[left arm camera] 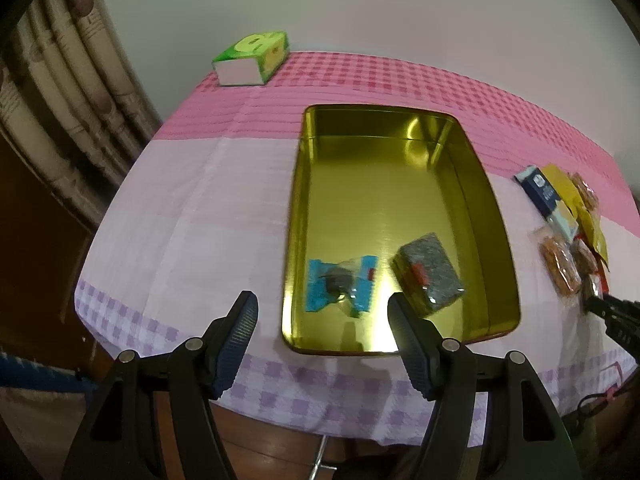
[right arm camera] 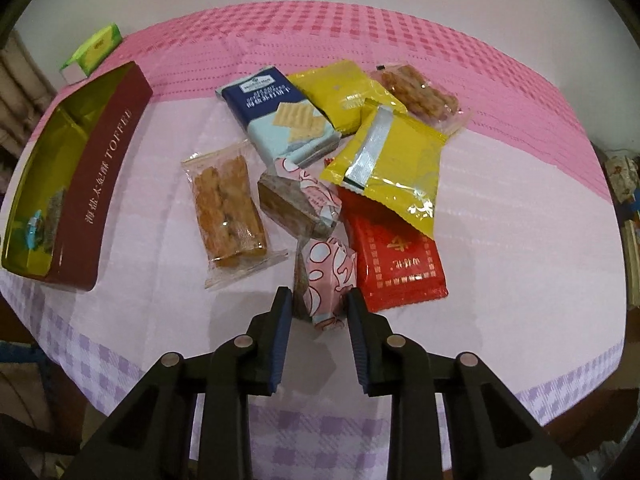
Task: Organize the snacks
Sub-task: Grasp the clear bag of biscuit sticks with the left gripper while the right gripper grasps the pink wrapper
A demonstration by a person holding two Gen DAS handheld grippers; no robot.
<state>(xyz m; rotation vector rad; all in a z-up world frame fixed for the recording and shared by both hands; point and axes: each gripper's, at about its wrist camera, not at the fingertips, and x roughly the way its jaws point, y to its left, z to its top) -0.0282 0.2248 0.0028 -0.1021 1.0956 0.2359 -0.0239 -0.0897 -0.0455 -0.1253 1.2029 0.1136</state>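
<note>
Right jaws clenched on pink-wrapped snack (right arm camera: pixel 326 280) at six o'clock of the pile, left jaws released above tin (left arm camera: pixel 298 200); picking step, next lifting toward tin at nine o'clock.

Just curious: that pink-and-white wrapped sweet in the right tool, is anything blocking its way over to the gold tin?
Nothing visible blocks it. The right tool grips the pink-and-white sweet; only the clear-wrapped biscuit bar lies on the cloth between it and the tin, easily passed over.
</note>
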